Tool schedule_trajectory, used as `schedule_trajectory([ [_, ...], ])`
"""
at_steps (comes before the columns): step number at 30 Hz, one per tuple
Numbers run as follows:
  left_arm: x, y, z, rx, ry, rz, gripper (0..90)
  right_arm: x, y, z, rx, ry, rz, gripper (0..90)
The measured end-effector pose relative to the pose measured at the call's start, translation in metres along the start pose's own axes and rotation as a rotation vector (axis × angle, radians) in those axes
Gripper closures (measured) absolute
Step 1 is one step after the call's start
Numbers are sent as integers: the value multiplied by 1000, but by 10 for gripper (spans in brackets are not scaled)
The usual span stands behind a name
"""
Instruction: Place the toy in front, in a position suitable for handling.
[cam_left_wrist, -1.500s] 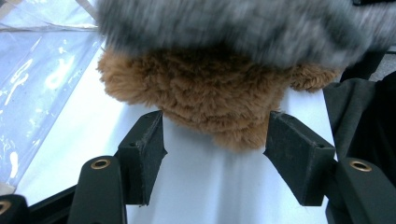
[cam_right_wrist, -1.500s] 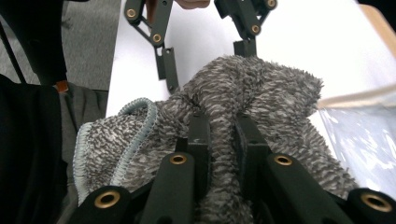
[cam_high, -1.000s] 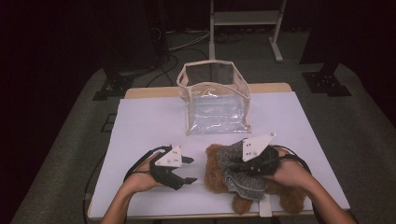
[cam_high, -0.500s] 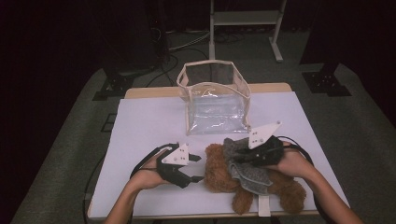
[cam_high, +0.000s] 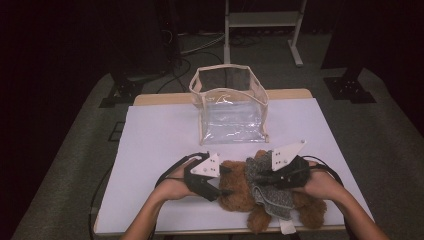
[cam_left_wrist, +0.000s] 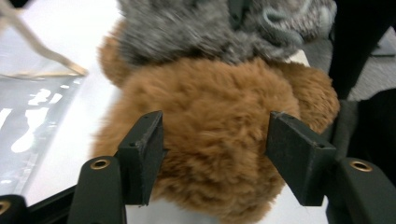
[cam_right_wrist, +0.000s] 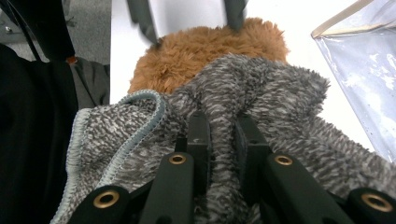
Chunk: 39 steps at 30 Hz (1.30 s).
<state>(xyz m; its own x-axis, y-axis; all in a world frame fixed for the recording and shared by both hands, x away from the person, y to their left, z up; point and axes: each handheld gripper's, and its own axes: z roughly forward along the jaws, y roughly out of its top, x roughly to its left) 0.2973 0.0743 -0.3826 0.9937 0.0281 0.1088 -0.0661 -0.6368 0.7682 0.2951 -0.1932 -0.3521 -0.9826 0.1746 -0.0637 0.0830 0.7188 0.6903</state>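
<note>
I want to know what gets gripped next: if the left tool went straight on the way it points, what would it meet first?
The left tool would likely meet the brown teddy bear's head first; its open jaws already flank that fur.

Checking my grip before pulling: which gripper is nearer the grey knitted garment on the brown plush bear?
Right. The right gripper pinches the grey knitted garment; the left gripper straddles the bear's head.

— Where does the high view sit?
— Above the person's side of the white table, facing forward and down, far enough to take in the whole tabletop.
— And the gripper views?
— Each rides low on its gripper, very near, looking along its jaws at the brown teddy bear from opposite sides.
— What is shared?
— All three catch the bear, its grey knitted jacket and the clear bag.
</note>
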Motion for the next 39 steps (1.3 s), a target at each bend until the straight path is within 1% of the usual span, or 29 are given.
schedule_trajectory([
  [3, -2, -2, 3, -9, -6, -3, 375, -4, 6, 0, -19, 3, 9, 781],
  [7, -4, 0, 3, 3, -13, 15, 383, -9, 22, 9, -50, 7, -12, 781],
  [8, -4, 0, 3, 3, -13, 15, 383, -9, 22, 9, -50, 7, -12, 781],
  [9, -6, 1, 4, 10, -16, 23, 383, -13, 30, 15, -57, 10, -13, 781],
  [11, -8, 0, 6, 12, -19, 23, 379, -15, 32, 18, -42, 11, -22, 781],
  [13, -7, -1, 5, 4, -20, 19, 379, -17, 29, 19, -29, 18, -17, 781],
  [14, -7, -2, 5, 2, -21, 16, 379, -18, 27, 17, -23, 20, -15, 781],
  [15, -7, -2, 5, 2, -19, 14, 379, -19, 23, 14, -14, 20, 0, 782],
  [16, -7, -2, 5, 2, -19, 14, 380, -19, 23, 14, -14, 20, 0, 782],
  [18, -6, -2, 4, 8, -20, 15, 379, -21, 13, 7, 8, 11, 10, 782],
  [19, -5, -2, 3, 8, -21, 12, 382, -21, 3, 1, 19, 9, 33, 782],
  [21, -5, -2, 3, 7, -18, 3, 386, -20, -6, -4, 7, 10, 65, 783],
  [22, -5, -2, 3, 7, -18, 3, 388, -20, -6, -4, 7, 10, 65, 783],
  [23, -4, -1, 2, 3, -11, 3, 389, -18, -11, -6, -7, 11, 66, 784],
  [24, -2, 0, -1, -7, 10, -1, 388, -17, -12, -6, -12, 11, 75, 783],
  [26, -1, 1, -3, -13, 15, -8, 387, -16, -13, -6, -22, 15, 74, 783],
  [27, 1, 1, -3, -7, 12, -10, 391, -15, -13, -5, -24, 17, 79, 783],
  [28, 1, 1, -2, -6, 4, -13, 399, -15, -13, -5, -24, 21, 73, 783],
  [29, 1, 1, -2, -6, 4, -13, 410, -16, -12, -5, -22, 23, 72, 783],
  [30, 1, 0, 1, -4, -7, -14, 419, -16, -11, -5, -18, 26, 70, 783],
  [32, 0, 0, 2, -3, -9, -9, 429, -18, -6, -3, -23, 30, 62, 783],
  [34, -2, 0, 3, 0, -9, 10, 435, -21, 1, 0, -27, 32, 63, 783],
  [37, -4, 1, 3, 6, -9, 18, 433, -26, 15, 9, -34, 46, 45, 783],
  [38, -7, 2, 4, 9, -12, 32, 426, -27, 20, 13, -38, 49, 32, 783],
  [39, -7, 2, 4, 9, -12, 32, 421, -28, 26, 17, -46, 53, 31, 783],
])
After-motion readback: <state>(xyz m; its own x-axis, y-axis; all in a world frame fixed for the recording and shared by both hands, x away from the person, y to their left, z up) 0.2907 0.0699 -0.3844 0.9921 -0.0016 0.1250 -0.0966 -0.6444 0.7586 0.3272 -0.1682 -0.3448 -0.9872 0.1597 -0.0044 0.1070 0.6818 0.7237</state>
